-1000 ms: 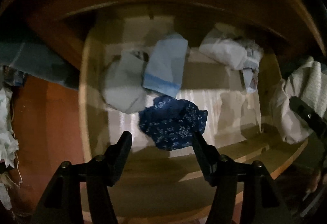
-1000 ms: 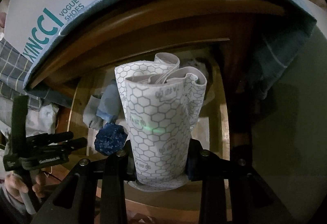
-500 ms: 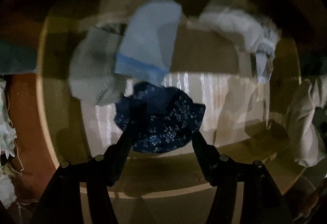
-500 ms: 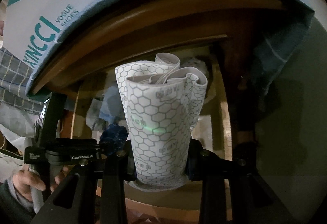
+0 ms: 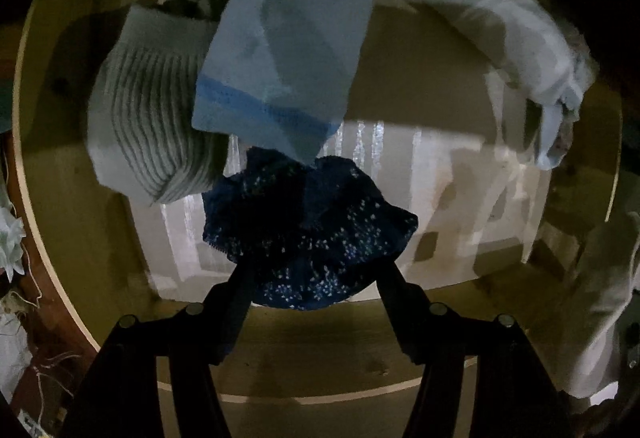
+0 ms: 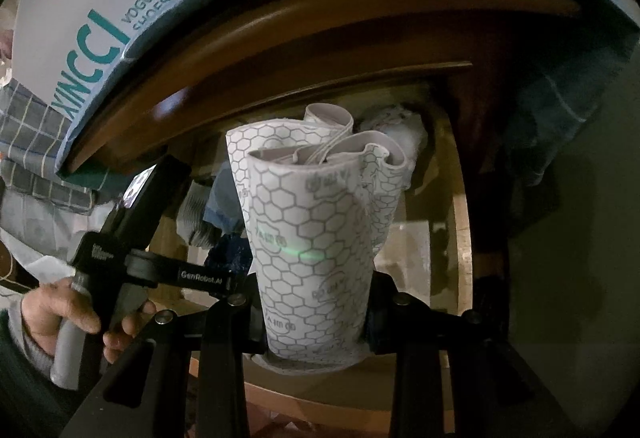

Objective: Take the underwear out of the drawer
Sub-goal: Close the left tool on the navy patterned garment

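Drawer [image 5: 80,238] seen from the left wrist, then the right-hand grasp.

Left gripper [image 5: 312,270] is spread wide, its fingers [image 5: 236,298] flanking the navy dotted underwear [image 5: 308,234] lying in the drawer beside a ribbed grey piece [image 5: 148,126] and a light blue piece [image 5: 288,50]. Right wrist view: right gripper [image 6: 316,314] is clamped on a rolled hexagon-print garment [image 6: 316,238], held upright at the drawer's front, below a shoe box [image 6: 100,18].
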